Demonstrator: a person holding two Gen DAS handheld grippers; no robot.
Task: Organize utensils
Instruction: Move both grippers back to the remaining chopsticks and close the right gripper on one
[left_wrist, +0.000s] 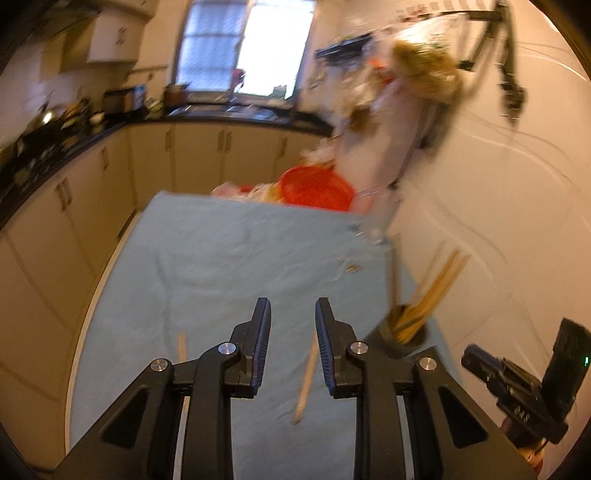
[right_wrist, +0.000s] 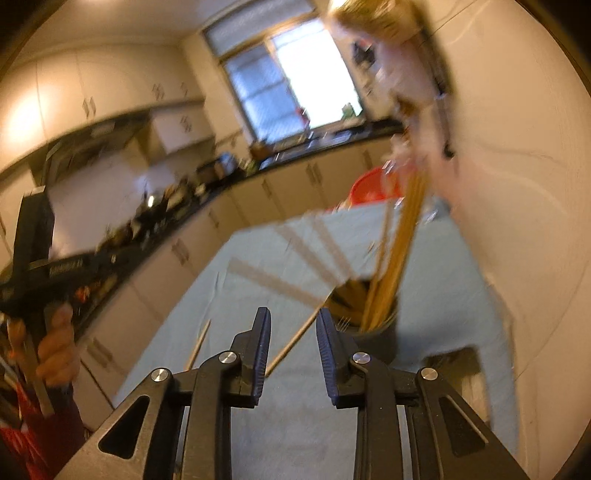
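A grey utensil cup (left_wrist: 404, 338) holding several wooden chopsticks (left_wrist: 432, 295) stands at the right edge of a table covered with a light blue cloth (left_wrist: 240, 258). My left gripper (left_wrist: 292, 314) is open and empty above the cloth. Two loose chopsticks lie on the cloth, one (left_wrist: 306, 380) between its jaws in view and one (left_wrist: 181, 345) to the left. My right gripper (right_wrist: 291, 321) is open and empty, just left of the cup (right_wrist: 376, 332) with its chopsticks (right_wrist: 399, 258). Loose chopsticks (right_wrist: 295, 339) (right_wrist: 197, 345) lie below it. Both views are blurred.
A red basin (left_wrist: 317, 188) and clutter sit beyond the table's far edge. Kitchen cabinets with a dark cluttered counter (left_wrist: 55, 147) run along the left and back. A white wall (left_wrist: 498, 221) is at the right. The other gripper (left_wrist: 524, 384) shows at lower right.
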